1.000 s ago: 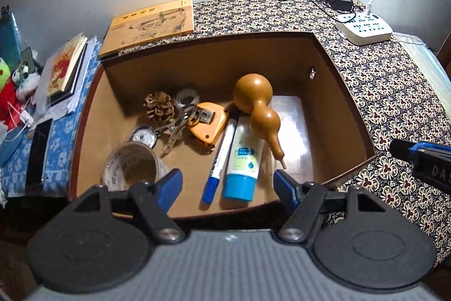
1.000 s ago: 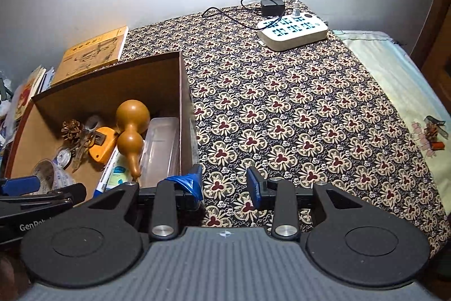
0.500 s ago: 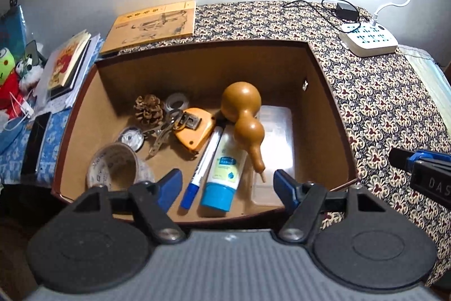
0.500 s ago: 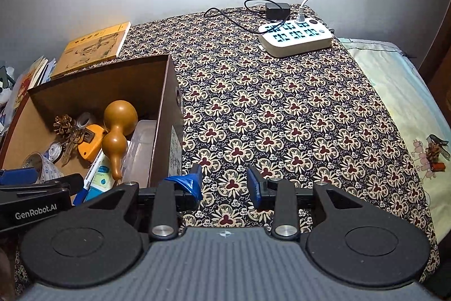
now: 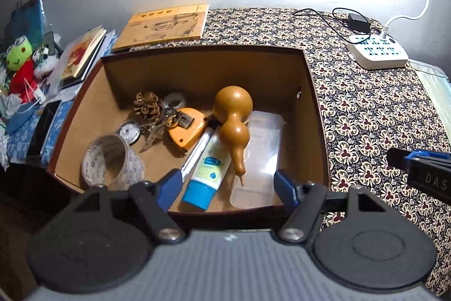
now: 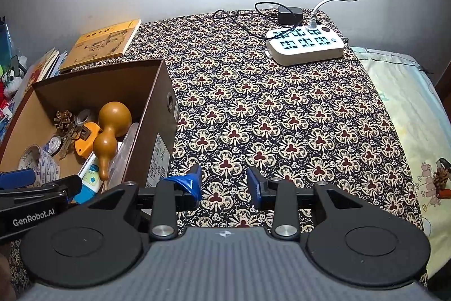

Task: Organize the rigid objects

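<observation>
- Along the near edge of the cardboard box (image 5: 318, 114), the left gripper (image 5: 227, 186) cuts off the lower end of the marker (image 5: 197, 151) and the near rim of the tape roll (image 5: 110, 160).
- In the box's far left corner, a pine cone (image 5: 147, 105), a small clear tape ring (image 5: 174, 102), a round metal piece (image 5: 129, 131) and some metal tools beside the orange tape measure (image 5: 186, 127) lie tangled; the tools are hard to tell apart.
- A gourd (image 5: 234, 126) lies across the blue-capped tube (image 5: 207, 174), touching the clear plastic case (image 5: 260, 157) by the right wall.
- The left gripper hangs over the box's near edge, jaws spread wide, holding nothing.
- The right gripper (image 6: 224, 184) hovers over the patterned tablecloth (image 6: 282, 114) just right of the box, jaws parted and empty; blue tape on one fingertip (image 6: 187, 182) looks crumpled.
- At the cloth's far right corner sits a power strip (image 6: 305, 47); its cord runs out of view.
</observation>
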A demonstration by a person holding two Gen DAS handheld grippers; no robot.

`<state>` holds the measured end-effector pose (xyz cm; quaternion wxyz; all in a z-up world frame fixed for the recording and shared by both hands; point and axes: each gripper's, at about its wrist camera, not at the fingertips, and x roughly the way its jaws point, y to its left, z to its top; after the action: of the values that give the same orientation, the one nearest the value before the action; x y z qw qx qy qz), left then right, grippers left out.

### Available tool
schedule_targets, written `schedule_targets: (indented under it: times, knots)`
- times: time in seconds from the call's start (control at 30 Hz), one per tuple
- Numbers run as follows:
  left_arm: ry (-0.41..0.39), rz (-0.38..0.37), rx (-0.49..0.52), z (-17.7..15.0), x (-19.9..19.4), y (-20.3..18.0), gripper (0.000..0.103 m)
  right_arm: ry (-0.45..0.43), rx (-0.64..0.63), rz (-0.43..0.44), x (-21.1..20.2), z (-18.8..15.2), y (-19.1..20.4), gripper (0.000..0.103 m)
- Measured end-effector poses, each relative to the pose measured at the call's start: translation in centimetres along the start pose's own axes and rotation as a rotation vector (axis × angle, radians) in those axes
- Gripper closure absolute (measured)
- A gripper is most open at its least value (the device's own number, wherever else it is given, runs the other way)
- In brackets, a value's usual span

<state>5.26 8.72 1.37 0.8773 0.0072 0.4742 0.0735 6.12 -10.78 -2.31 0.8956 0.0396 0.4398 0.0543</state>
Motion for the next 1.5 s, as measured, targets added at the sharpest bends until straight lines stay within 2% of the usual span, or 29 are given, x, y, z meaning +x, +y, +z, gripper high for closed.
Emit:
schedule_targets:
  times: [0.4,0.67,0.87,1.13,1.4,1.5]
  knots:
    - [-0.001,0.03,0.024,0.8,0.8,-0.6,0.032,0.009,0.052,0.082,0.5,0.0,-0.5,0.085]
    - [0.015,-0.01,0.053,1.3,1.5,-0.1,0.032,-0.005,0.085,0.089,0.4,-0.1,-0.1,0.085]
    - [0.03,-0.062,0.096,1.0,1.3,0.1,0.032,0.032,0.101,0.05,0.5,-1.1,0.1,0.085]
    - [0.0,-0.123,0.176,0.3,0.0,0.2,0.032,0.042,0.155,-0.018,-0.2,-2.5,0.4,0.085]
    - [-0.077,-0.28,0.334,-0.9,-2.9,-2.7,0.032,0.016,0.244,-0.124,-2.5,-4.5,-1.6,0.085]
    - [-0.094,-0.317,0.395,-1.6,-3.6,-4.5,0.032,0.006,0.292,-0.163,-3.6,-5.6,-2.9,0.085]
